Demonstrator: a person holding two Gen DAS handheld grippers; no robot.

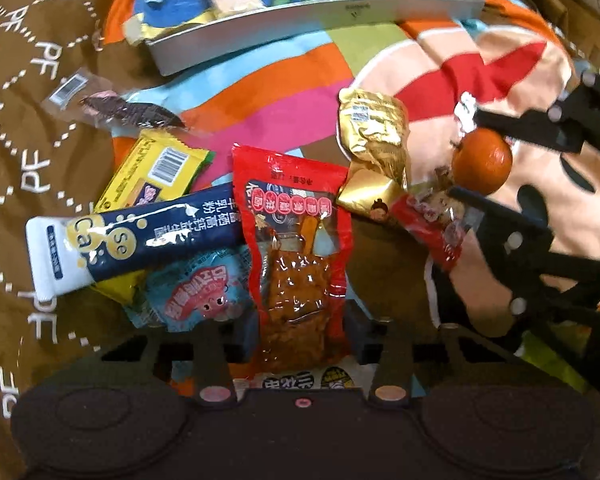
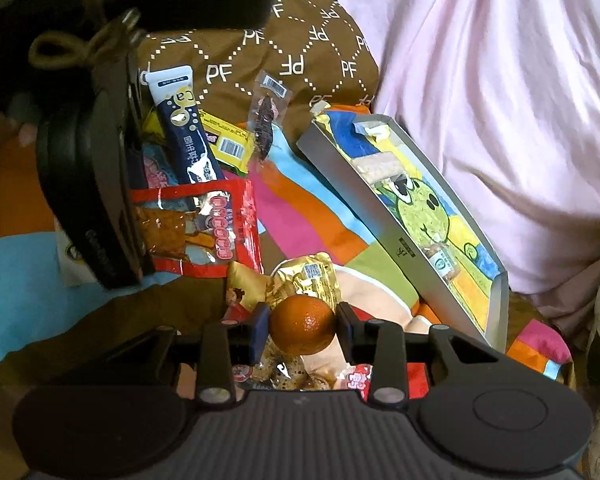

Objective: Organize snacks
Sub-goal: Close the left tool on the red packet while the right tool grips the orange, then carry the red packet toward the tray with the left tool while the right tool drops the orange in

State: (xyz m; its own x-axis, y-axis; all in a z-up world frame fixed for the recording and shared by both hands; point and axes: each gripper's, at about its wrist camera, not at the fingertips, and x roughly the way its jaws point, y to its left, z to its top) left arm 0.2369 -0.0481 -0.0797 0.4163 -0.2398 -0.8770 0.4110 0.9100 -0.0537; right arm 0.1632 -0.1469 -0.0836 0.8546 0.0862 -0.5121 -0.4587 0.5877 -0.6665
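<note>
Small orange [image 2: 303, 324] clamped between the right gripper [image 2: 302, 330] pads, above mixed snack packets. Left gripper [image 1: 305, 312] straddles a red pouch [image 1: 296, 248]; grip unclear. Surface: striped cartoon quilt [image 1: 284, 92], grey tray [image 2: 384, 216], brown blanket [image 2: 284, 52].

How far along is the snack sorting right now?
Early. Three small snacks lie in the gray tray. The right gripper holds a small orange; the left gripper straddles the red snack pouch. The blue stick pack, gold packet and others remain outside.
</note>
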